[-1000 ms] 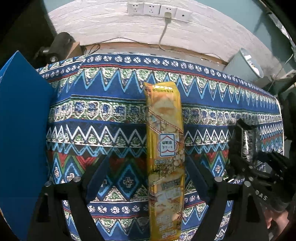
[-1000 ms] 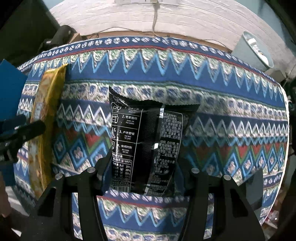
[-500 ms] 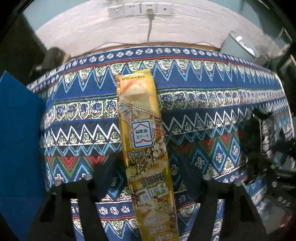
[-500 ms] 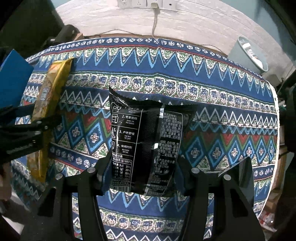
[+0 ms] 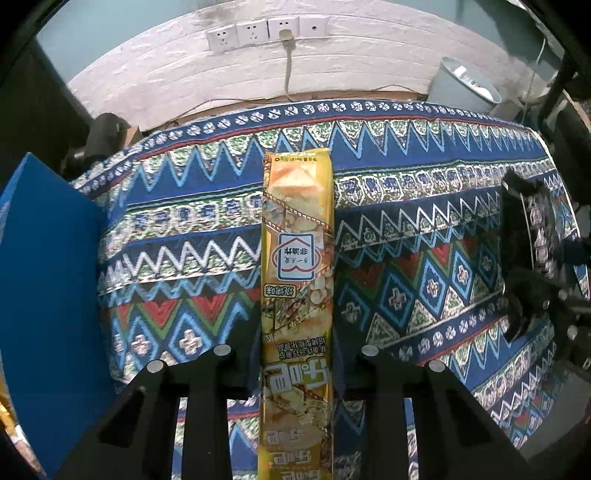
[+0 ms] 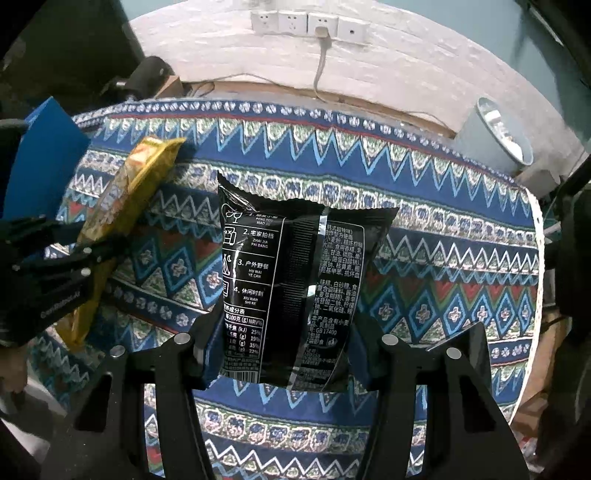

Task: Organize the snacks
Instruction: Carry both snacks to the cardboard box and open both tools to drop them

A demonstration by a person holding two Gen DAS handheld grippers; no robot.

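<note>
A long yellow snack packet (image 5: 297, 258) runs lengthwise between the jaws of my left gripper (image 5: 297, 350), which is shut on its near half. In the right wrist view the same yellow packet (image 6: 136, 177) slants over the patterned tablecloth (image 6: 424, 192), with the left gripper (image 6: 85, 258) around it. My right gripper (image 6: 284, 332) is shut on a black snack bag (image 6: 291, 280) and holds it upright above the cloth. From the left wrist view the black bag (image 5: 532, 229) shows at the far right.
A blue box (image 5: 48, 277) stands at the left edge of the table, close to the yellow packet. Behind the table are a white wall with sockets (image 5: 266, 31), a plugged-in cable and a grey bin (image 5: 461, 88). The table's right edge (image 6: 535, 229) curves down.
The left gripper's jaws closed from wide apart onto the yellow packet. The right gripper rose with the black bag, so the cloth sits farther below it.
</note>
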